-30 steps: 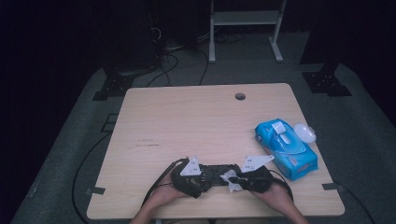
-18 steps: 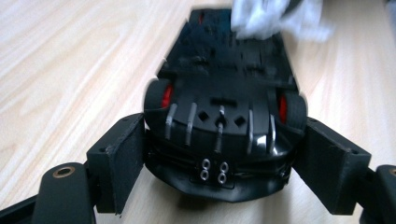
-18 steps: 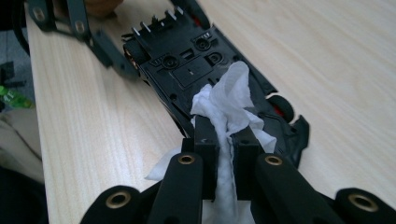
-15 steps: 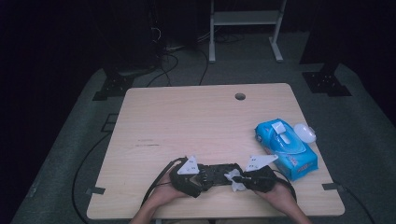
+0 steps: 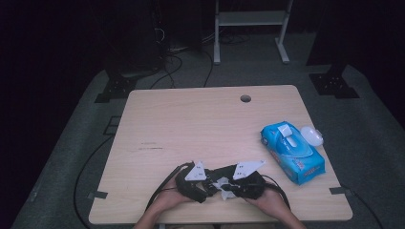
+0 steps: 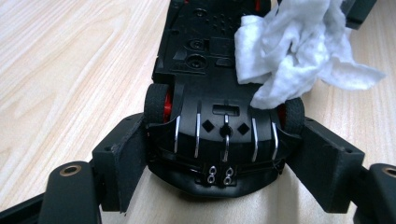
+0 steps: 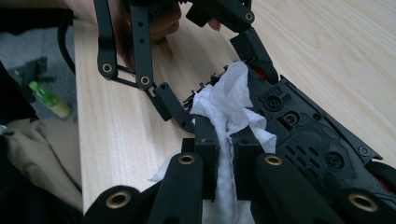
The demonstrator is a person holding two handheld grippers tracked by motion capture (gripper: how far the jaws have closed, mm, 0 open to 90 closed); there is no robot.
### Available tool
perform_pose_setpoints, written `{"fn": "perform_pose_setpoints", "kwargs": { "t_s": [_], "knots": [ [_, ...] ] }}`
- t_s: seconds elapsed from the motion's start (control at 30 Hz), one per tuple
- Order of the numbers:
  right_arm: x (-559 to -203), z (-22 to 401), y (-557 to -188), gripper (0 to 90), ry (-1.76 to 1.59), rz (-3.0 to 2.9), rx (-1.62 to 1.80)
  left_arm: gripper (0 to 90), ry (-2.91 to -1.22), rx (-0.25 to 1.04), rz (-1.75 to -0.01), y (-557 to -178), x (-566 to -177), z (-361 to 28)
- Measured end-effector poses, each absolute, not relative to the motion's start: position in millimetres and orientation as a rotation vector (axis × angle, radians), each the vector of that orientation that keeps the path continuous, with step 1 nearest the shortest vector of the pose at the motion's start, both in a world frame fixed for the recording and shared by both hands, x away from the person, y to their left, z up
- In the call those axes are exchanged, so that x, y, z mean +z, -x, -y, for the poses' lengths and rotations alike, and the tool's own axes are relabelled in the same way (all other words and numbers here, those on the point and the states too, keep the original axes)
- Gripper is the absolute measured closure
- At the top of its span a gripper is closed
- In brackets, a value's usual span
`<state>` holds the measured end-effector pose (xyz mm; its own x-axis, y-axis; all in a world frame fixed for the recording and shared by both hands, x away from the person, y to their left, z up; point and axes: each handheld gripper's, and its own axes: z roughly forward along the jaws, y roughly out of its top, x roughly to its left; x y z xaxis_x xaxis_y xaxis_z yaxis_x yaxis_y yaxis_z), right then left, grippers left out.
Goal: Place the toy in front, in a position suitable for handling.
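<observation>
A black toy car (image 6: 219, 126) with red wheel hubs lies belly-up near the table's front edge (image 5: 216, 177). My left gripper (image 6: 224, 144) is shut on one end of it, one jaw pressing each side beside the wheels; the jaws have just been closing a little on the car. In the high view this gripper (image 5: 203, 183) sits left of my right gripper (image 5: 230, 187). My right gripper (image 7: 227, 144) is shut on a crumpled white wipe (image 7: 233, 98), which rests on the car's underside (image 7: 299, 126). The wipe (image 6: 299, 51) covers part of the chassis.
A blue pack of wipes (image 5: 292, 152) lies at the table's right, with a white cap (image 5: 311, 135) beside it. The wooden table (image 5: 191, 124) has a cable hole (image 5: 245, 98) near its far edge. Cables trail off the front left. A green bottle (image 7: 49, 99) lies on the floor.
My right gripper has slid left with the wipe, closer to the left gripper, across the car's underside. The left hand has kept still with the car.
</observation>
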<state>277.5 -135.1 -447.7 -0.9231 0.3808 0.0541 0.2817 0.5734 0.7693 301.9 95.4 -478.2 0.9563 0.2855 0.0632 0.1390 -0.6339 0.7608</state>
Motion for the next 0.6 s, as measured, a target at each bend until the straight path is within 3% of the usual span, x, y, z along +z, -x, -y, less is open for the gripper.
{"fn": "perform_pose_setpoints", "kwargs": {
  "t_s": [0.3, 0.6],
  "knots": [
    [-449.6, 171.2, -289.8, 84.1, -0.703, -2.621, 1.216, 23.8, -2.24, 0.219, -0.311, -303.7, -476.2, -97.0],
    [-448.3, 149.4, -284.0, 84.2, -0.641, -2.662, 1.264, 22.8, -2.234, 0.215, -0.362, -304.3, -478.1, -94.0]
  ]
}}
